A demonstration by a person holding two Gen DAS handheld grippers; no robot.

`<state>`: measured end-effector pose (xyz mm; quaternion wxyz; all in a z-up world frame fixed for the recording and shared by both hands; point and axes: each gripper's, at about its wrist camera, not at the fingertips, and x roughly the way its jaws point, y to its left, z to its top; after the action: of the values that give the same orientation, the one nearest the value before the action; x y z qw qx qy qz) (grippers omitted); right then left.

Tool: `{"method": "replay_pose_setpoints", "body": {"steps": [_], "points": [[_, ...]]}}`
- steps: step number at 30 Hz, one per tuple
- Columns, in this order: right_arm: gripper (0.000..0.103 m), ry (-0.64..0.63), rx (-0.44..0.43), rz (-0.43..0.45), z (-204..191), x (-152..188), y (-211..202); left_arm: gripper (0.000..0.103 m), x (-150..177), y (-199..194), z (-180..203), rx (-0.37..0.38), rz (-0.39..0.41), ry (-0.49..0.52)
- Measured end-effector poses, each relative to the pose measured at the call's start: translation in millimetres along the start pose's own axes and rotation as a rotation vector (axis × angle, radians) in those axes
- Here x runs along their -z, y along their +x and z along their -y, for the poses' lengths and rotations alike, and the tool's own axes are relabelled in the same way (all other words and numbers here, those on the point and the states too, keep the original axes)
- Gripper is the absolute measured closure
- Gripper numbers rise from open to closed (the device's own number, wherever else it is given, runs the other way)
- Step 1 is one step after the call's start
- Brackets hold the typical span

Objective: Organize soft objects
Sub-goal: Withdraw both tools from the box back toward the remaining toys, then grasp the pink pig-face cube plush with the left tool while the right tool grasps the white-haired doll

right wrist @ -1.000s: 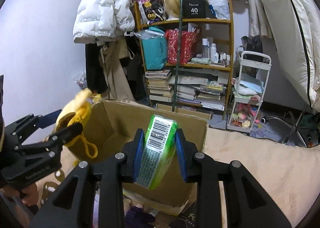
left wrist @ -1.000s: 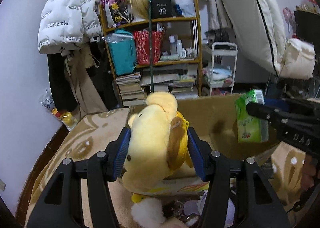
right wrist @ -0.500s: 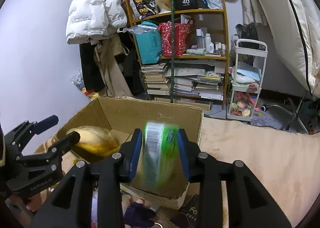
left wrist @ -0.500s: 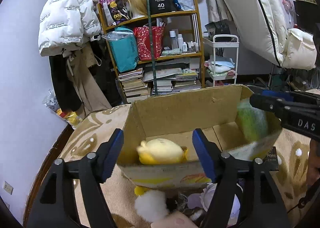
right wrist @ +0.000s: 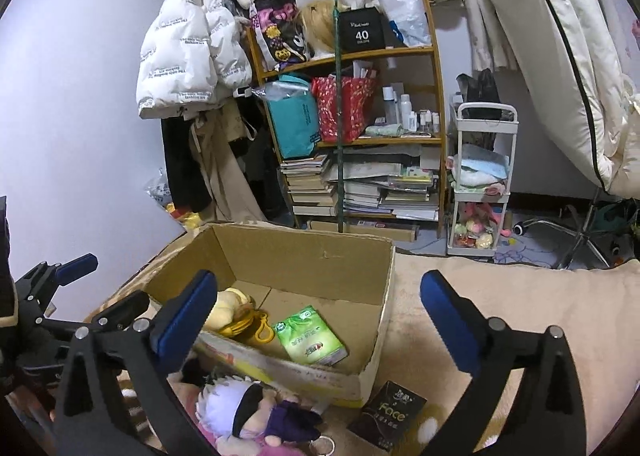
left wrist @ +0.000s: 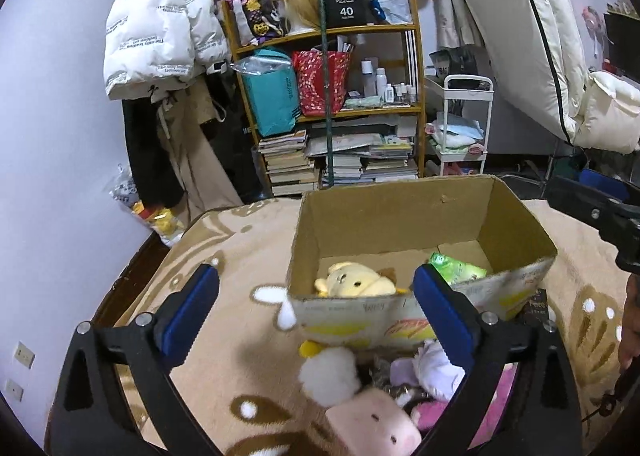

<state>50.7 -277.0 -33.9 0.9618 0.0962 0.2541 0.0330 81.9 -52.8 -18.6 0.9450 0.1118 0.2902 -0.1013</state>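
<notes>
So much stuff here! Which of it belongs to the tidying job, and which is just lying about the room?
Part of the job:
- cardboard box
- yellow plush and green tissue pack, both inside the box
- white-haired doll and pink plush, outside the box in front of it

Just lying about:
- bookshelf
- white puffer jacket
- white trolley
- black "Face" box

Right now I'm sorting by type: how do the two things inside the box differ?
The yellow plush is rounded and fuzzy with a keyring clip; the green tissue pack is a flat, printed block. The plush lies by the left wall of the box, the pack nearer the middle. Both rest loose on the box floor, free of either gripper.
</notes>
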Motion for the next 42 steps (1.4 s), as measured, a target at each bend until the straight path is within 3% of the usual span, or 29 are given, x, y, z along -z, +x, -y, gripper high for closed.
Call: {"method": "replay_pose_setpoints", "body": {"steps": [5,22,32,42], "points": [[0.0,0.005,-0.001,-0.008,-4.3,4.6,-15.1,0.006,4.8,-19.6,-8.4,0.021,-0.033,-0.031],[0.0,0.011,-0.01,-0.046,-17.5,23.7,-56.7,0.006,35.2,-61.6,-16.6,-0.009,-0.132,-0.055],[0.0,0.029,-0.031,-0.083,-24.8,32.4,-55.3,0.006,44.4,-43.3,-16.9,0.018,-0.222,-0.065],[0.0,0.044,-0.063,-0.174,-28.5,41.7,-20.0,0.006,51.2,-12.9,-11.7,0.062,-0.318,-0.073]]}}
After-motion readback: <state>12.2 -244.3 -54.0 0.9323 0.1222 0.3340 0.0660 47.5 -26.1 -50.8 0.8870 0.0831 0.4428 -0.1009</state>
